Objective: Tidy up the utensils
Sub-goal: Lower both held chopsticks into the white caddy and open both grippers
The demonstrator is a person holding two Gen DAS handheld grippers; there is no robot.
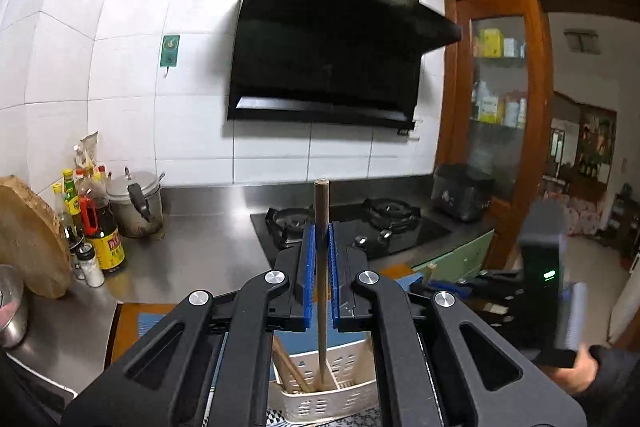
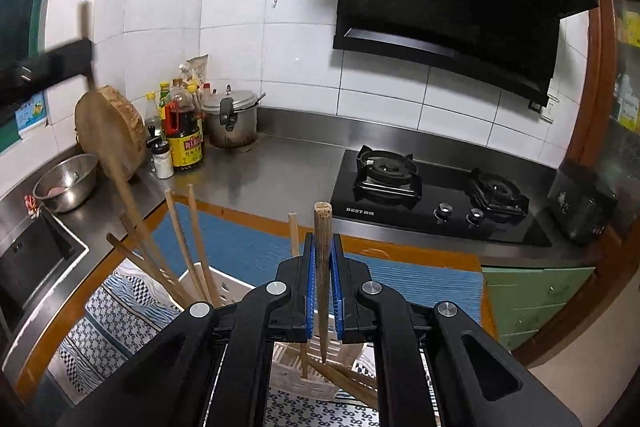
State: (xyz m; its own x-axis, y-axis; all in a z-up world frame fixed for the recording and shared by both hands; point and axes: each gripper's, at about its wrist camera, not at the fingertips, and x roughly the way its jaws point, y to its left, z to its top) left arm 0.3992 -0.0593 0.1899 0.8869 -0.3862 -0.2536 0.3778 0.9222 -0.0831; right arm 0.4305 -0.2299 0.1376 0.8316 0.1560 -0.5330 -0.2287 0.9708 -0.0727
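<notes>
My left gripper (image 1: pixel 321 227) is shut on an upright wooden chopstick (image 1: pixel 321 203) whose lower end stands inside a white slotted utensil basket (image 1: pixel 320 399) below the jaws. My right gripper (image 2: pixel 323 239) is shut on another wooden chopstick (image 2: pixel 322 227), its lower end in the same white basket (image 2: pixel 304 383). Several more chopsticks (image 2: pixel 188 247) lean in the basket's left compartment. The left gripper also shows at the upper left of the right wrist view (image 2: pixel 48 67), and the right gripper shows at the right of the left wrist view (image 1: pixel 540 267).
A steel counter (image 2: pixel 272 171) holds a black gas hob (image 2: pixel 432 195), a lidded pot (image 2: pixel 232 119), sauce bottles (image 2: pixel 182 131), a round wooden board (image 2: pixel 110 131) and a steel bowl (image 2: pixel 66 181). A sink (image 2: pixel 28 259) lies left. A blue mat (image 2: pixel 248 247) and patterned cloth (image 2: pixel 120 315) lie under the basket.
</notes>
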